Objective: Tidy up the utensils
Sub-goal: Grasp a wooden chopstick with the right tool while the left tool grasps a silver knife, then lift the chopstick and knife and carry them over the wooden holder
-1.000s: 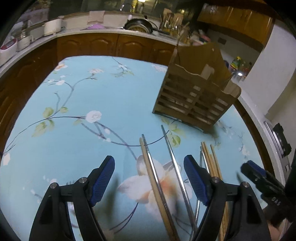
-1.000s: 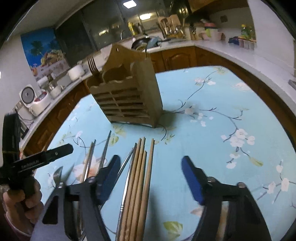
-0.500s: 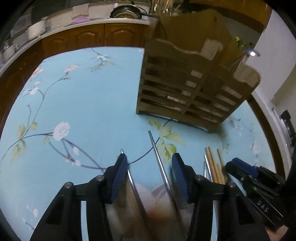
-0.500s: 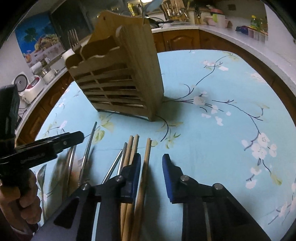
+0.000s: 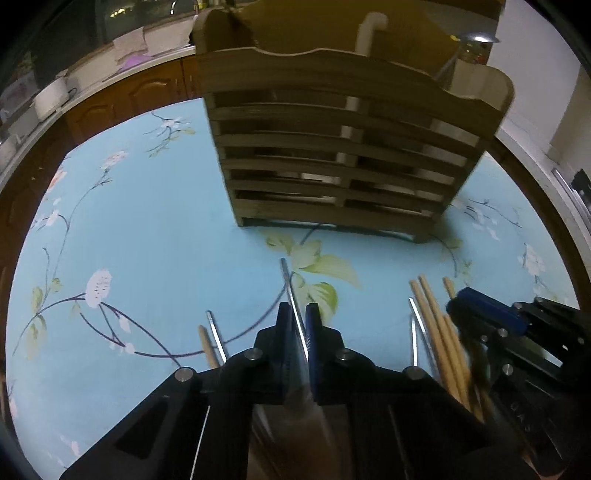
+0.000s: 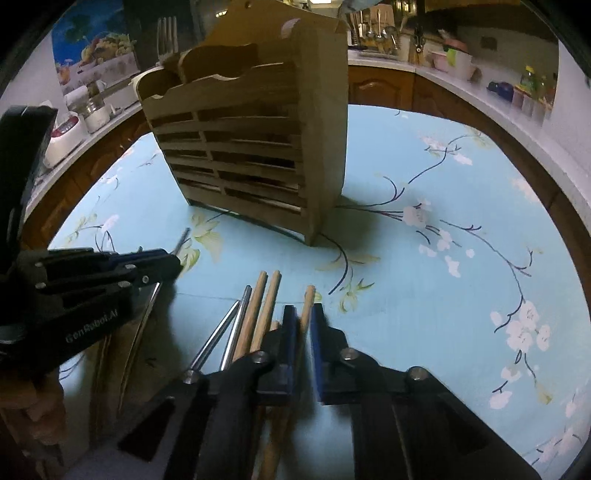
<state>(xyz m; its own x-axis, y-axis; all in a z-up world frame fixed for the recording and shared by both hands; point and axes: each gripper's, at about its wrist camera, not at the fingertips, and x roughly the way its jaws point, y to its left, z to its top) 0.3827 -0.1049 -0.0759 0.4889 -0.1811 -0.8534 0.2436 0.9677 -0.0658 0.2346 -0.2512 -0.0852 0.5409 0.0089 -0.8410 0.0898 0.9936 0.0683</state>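
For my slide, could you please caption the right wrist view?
Right gripper shut on a wooden chopstick before the wooden holder.

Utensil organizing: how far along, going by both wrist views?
Early. Done: a fork already stands in the wooden holder. In hand: the left gripper is shut on a metal chopstick, and the right gripper on a wooden chopstick; both chopsticks are low over the tablecloth. Left: several more wooden chopsticks and metal chopsticks lie on the cloth.
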